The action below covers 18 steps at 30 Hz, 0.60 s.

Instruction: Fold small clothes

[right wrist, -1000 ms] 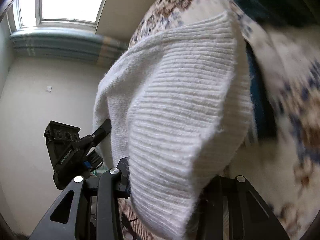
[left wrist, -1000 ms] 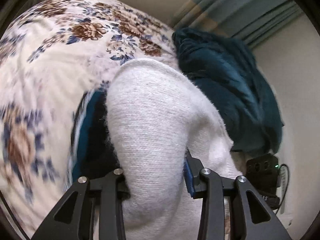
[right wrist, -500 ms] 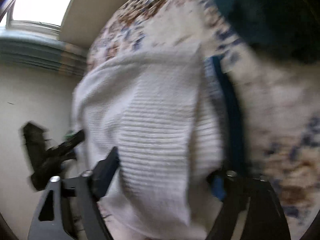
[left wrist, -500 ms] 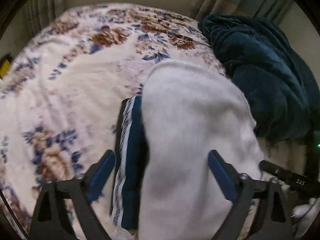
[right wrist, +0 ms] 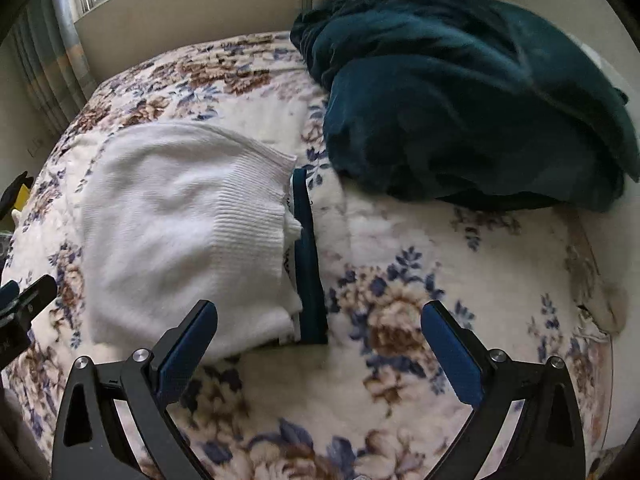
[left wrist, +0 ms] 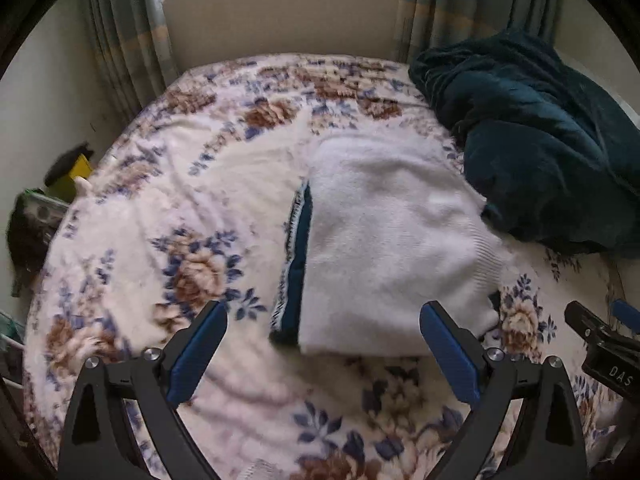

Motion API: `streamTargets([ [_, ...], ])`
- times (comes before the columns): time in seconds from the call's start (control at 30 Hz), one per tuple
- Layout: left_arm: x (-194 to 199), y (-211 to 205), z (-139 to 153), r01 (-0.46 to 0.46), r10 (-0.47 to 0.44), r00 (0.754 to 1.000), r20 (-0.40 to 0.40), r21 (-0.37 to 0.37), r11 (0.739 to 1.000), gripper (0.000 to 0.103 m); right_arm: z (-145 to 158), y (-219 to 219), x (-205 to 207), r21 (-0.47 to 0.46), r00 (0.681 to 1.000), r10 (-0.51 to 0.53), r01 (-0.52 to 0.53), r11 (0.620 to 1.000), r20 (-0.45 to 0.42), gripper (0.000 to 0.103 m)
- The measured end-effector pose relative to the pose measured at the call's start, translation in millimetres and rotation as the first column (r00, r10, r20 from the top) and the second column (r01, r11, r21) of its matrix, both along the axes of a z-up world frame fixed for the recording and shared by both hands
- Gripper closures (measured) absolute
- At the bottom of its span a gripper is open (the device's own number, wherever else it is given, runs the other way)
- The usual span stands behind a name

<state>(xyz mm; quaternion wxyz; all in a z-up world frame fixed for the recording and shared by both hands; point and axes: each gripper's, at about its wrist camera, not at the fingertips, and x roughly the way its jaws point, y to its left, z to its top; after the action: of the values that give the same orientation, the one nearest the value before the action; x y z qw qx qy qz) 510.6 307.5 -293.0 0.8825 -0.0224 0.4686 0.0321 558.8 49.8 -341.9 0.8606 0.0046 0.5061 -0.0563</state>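
A folded white knit sweater (left wrist: 388,240) (right wrist: 180,232) lies flat on the floral bedspread (left wrist: 160,208). Under it is a folded dark blue garment; only its edge (left wrist: 298,264) (right wrist: 308,264) shows. My left gripper (left wrist: 323,314) hovers just short of the sweater's near edge, open and holding nothing. My right gripper (right wrist: 320,314) hangs over the sweater's near right corner, its jaws opening, with nothing between them. Each gripper shows at the edge of the other's view: the right gripper (left wrist: 600,320) and the left gripper (right wrist: 24,300).
A crumpled dark teal blanket (left wrist: 540,152) (right wrist: 460,100) is heaped at the bed's far right, close to the sweater. Curtains (left wrist: 120,40) and a beige headboard (left wrist: 280,16) stand behind the bed. A yellow object (left wrist: 76,168) and clutter sit off the left edge.
Both grippers were shut on the white sweater and have opened and let it go. They pulled back and up, and the sweater now lies flat over the blue garment.
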Motion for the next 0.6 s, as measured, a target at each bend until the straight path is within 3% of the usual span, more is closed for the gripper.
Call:
streamTargets([
  [0.2, -53.3, -12.4, 51.4, 0.012, -0.013, 0.999, 0.052, 0.023, 1.0, 0.004, 69.0, -7.2, -66.1, -0.001, 0.998, 0.004, -0.004, 1.0, 0.067, 0.0],
  [0.6, -197.5, -30.3, 169.6, -0.002, 0.0, 0.987, 0.159, 0.011, 1.0, 0.004, 211.9, -10.5, -223.3, 0.0, 0.981, 0.066, -0.067, 0.998, 0.184, 0.0],
])
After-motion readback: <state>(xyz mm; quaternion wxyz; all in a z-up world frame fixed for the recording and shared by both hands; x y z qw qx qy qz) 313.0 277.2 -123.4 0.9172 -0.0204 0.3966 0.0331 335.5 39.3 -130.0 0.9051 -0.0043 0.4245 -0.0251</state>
